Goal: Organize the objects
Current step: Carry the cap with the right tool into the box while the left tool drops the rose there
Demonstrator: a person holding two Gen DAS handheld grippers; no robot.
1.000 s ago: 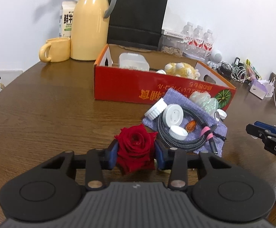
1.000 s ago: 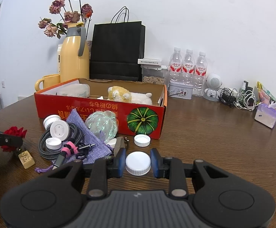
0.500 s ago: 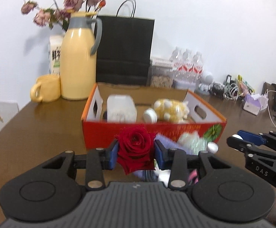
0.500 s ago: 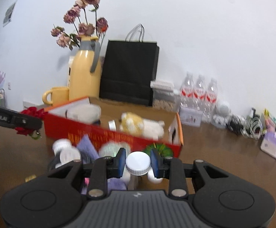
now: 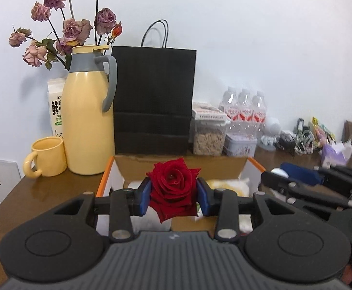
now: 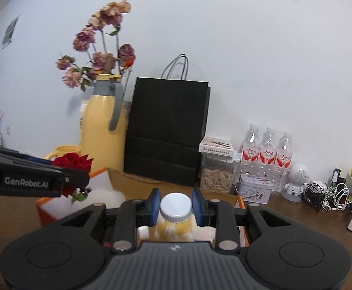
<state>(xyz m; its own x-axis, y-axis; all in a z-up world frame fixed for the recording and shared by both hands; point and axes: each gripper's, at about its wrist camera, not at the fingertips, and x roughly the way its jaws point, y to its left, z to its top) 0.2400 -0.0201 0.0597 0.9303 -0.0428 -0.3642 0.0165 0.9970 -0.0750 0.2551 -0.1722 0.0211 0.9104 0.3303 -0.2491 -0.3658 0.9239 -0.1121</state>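
Glossy wood table (image 5: 55, 188); velvety rose (image 5: 173, 188), ribbed round cap (image 6: 176, 206) clamped.

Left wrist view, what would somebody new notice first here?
A deep red rose clamped between the left gripper's blue fingers, held over the open orange-edged box. Behind it stand a tall yellow jug with dried roses and a black paper bag against the wall. At right, the right gripper holds a white cap.
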